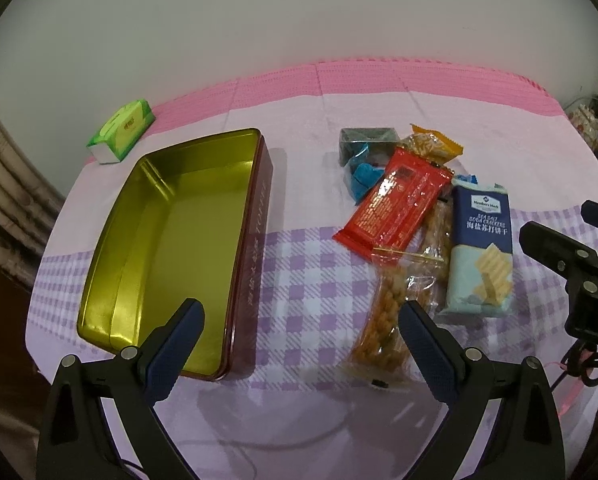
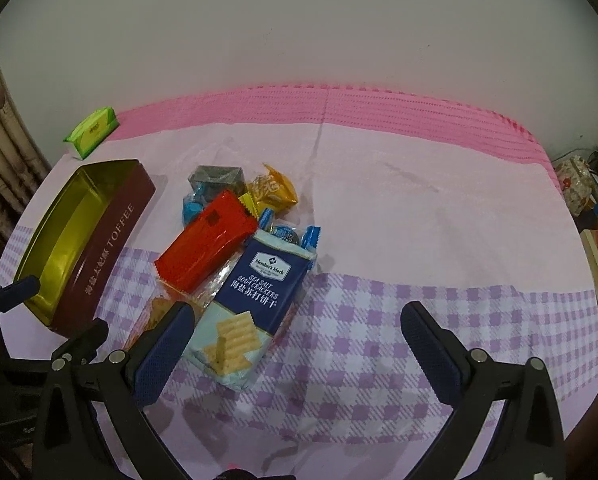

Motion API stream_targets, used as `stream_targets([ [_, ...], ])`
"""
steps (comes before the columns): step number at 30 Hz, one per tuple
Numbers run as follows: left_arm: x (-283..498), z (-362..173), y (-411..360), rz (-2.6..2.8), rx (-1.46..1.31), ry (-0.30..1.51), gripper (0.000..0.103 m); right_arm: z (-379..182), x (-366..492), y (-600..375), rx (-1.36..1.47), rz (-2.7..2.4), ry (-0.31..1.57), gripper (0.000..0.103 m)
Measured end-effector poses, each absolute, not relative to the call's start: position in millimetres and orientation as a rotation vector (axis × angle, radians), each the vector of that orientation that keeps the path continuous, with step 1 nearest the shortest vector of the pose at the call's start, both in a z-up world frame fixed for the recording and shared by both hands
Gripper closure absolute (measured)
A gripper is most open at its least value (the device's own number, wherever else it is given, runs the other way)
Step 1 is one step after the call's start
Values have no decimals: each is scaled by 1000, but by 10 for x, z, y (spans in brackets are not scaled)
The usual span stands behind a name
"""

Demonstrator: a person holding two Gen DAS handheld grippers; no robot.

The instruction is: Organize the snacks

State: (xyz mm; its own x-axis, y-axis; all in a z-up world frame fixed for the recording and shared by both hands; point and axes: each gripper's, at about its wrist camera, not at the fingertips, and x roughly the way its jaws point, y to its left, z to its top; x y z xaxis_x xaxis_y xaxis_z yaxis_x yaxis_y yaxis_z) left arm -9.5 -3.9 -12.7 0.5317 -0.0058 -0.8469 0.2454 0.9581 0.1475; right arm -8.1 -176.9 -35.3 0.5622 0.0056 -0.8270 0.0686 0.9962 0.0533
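Note:
A maroon toffee tin (image 1: 255, 240) (image 2: 107, 248) with a gold inside lies open and empty on the left. To its right lies a pile of snacks: a red packet (image 1: 395, 204) (image 2: 207, 240), a blue soda cracker pack (image 1: 481, 248) (image 2: 251, 300), a clear bag of orange snacks (image 1: 383, 320), an orange packet (image 1: 433, 144) (image 2: 273, 190), blue-wrapped sweets (image 1: 365, 174) (image 2: 195, 204) and a dark box (image 1: 369, 138) (image 2: 217, 176). My left gripper (image 1: 299, 332) is open above the cloth between tin and pile. My right gripper (image 2: 295, 336) is open, its left finger (image 2: 167, 344) over the pile's near edge.
A green tissue pack (image 1: 123, 130) (image 2: 93, 132) sits at the back left beside the wall. The table wears a pink and purple checked cloth (image 2: 419, 240). Clutter stands past the right table edge (image 2: 595, 216). Bare cloth spreads to the right of the snacks.

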Motion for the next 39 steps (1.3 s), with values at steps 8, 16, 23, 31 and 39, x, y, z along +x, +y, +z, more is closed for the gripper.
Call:
stream_targets([
  [8,-81,-144,-21,-147,268,1005,5,-378,-76,-1757,89,-36,986,0],
  [16,-77,-160,-34,-156,268,1011,5,-402,-80,-1743,92,-33,993,1],
  [23,-75,-165,-37,-157,265,1015,5,-406,-85,-1737,91,-35,994,1],
  [31,-67,-171,-40,-158,261,1017,5,-421,-85,-1730,98,-28,993,1],
  [39,-53,-177,-38,-157,257,1023,5,-413,-76,-1715,101,-26,994,1],
])
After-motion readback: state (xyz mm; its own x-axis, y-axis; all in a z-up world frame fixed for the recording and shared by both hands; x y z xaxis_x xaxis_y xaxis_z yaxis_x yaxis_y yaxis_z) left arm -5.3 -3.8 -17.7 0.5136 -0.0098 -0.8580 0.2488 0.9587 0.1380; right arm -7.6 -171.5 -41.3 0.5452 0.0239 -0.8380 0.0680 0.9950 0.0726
